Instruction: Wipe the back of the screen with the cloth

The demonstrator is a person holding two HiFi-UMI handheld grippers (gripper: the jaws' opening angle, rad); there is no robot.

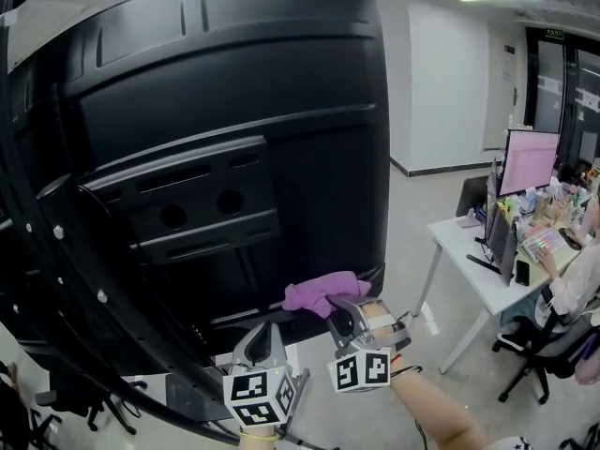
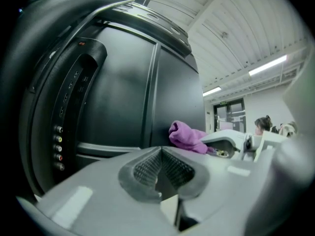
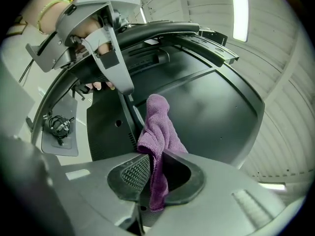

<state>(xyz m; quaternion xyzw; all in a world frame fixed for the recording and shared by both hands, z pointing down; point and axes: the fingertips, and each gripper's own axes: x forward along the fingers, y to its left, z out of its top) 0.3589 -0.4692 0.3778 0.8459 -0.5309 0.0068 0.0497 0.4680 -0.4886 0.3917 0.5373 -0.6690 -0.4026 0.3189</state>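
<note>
Tongs of the right gripper point(image 3: 156, 180) are clamped on the purple cloth point(image 3: 158, 124), which lies against the lower back of the black screen point(image 1: 234, 111). The left gripper point(image 2: 160, 170), just beside it, has its tongs together on nothing.

screen point(image 1: 234, 111): black plastic, smooth, faint sheen with soft reflections
cloth point(image 3: 160, 127): purple fabric, soft fuzzy pile, matt
left gripper point(image 2: 158, 173): grey plastic, matt, smooth
right gripper point(image 3: 150, 178): grey plastic, matt, smooth
pads point(image 3: 132, 173): dark, cross-hatched, rough
desk point(image 1: 469, 261): white, smooth
</note>
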